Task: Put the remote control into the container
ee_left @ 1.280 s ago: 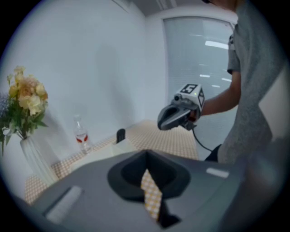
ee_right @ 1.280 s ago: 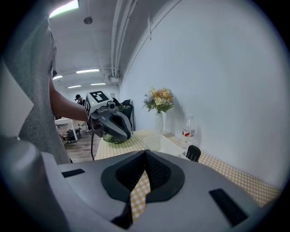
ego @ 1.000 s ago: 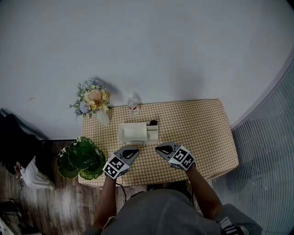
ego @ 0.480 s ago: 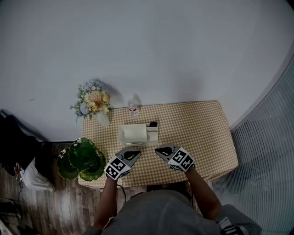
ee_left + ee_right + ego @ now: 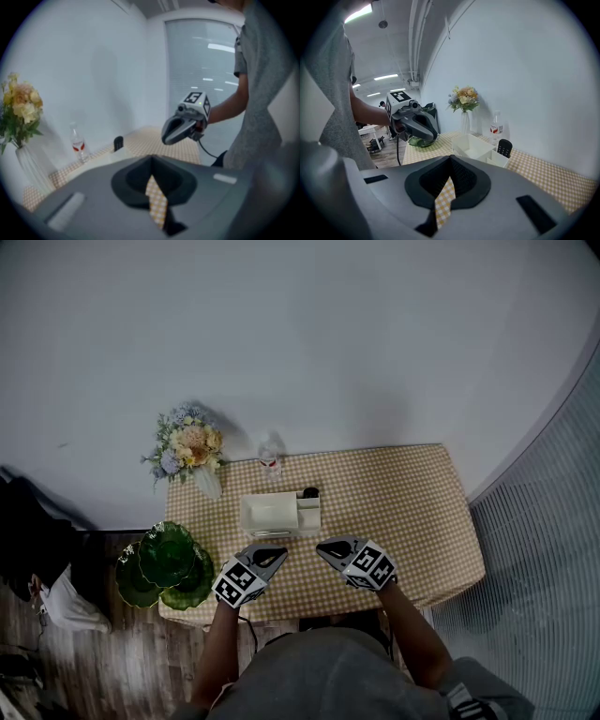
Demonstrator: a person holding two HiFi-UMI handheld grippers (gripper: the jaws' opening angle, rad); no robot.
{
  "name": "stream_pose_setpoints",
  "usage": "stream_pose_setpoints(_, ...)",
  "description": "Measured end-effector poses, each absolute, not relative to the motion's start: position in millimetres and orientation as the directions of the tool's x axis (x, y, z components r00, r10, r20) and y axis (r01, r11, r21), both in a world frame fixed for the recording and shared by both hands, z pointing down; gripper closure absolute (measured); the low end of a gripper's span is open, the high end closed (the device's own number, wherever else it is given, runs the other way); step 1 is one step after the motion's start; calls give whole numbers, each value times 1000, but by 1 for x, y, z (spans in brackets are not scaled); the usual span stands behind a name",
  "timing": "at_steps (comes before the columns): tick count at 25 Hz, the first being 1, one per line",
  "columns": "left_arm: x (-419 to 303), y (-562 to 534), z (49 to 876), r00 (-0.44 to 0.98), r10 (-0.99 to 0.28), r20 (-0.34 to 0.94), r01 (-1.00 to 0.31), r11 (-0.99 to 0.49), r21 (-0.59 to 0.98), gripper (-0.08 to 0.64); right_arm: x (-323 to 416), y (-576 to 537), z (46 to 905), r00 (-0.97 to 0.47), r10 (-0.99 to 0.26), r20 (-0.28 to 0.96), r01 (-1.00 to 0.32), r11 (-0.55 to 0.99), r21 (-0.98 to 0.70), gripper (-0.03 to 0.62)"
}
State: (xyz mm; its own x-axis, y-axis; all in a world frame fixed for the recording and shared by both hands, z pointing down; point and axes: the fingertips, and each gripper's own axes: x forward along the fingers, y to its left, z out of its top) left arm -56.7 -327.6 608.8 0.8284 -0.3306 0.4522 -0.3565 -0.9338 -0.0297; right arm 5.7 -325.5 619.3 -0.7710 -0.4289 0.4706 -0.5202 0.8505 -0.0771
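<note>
Two handheld grippers hover on the near side of the white container (image 5: 272,515) on a gingham-covered table (image 5: 412,512). The left gripper (image 5: 274,553) and right gripper (image 5: 324,547) are angled toward it, each with its jaws closed together and gripping nothing; only a sliver of cloth shows through each. The black remote control (image 5: 310,492) already stands upright in the container's small compartment at its far right corner; whether it leans on the wall is hard to tell. A clear bottle (image 5: 270,457) stands just behind the container; a vase of flowers (image 5: 190,444) sits to its far left; green dishes (image 5: 167,563) lie to its near left.
</note>
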Motion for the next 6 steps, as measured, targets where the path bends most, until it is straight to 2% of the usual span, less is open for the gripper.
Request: stream_pose_setpoints(6, -55, -323, 608, 833, -323, 450, -348, -937, -28, 560, 5, -321, 621, -769, -422, 480, -515, 854, -74, 575)
